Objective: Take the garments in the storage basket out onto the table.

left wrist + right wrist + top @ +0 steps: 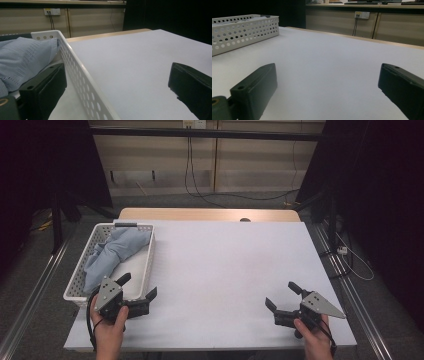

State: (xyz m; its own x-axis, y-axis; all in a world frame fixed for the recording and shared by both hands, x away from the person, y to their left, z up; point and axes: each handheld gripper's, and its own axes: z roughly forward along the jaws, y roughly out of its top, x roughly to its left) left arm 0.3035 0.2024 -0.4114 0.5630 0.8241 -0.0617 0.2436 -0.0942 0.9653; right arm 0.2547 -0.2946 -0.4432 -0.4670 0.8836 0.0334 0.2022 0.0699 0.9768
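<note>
Over the near table edge, the left gripper (138, 287) straddles the basket (148, 265) wall, right gripper (283, 295) low; both gape empty.

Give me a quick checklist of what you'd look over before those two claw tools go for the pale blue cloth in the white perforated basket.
1. Left gripper jaws open: ok, spread wide with nothing between the pads.
2. Right gripper jaws open: ok, wide apart over the bare white table sheet.
3. Pale blue knitted cloth within reach: ok, it lies bunched inside the white perforated plastic basket, just ahead of the left gripper.
4. Left gripper's path: not ok, its jaws straddle the basket's side wall, one jaw inside, one outside.
5. Anything else in the basket: cannot tell, the cloth covers much of the bottom.
</note>
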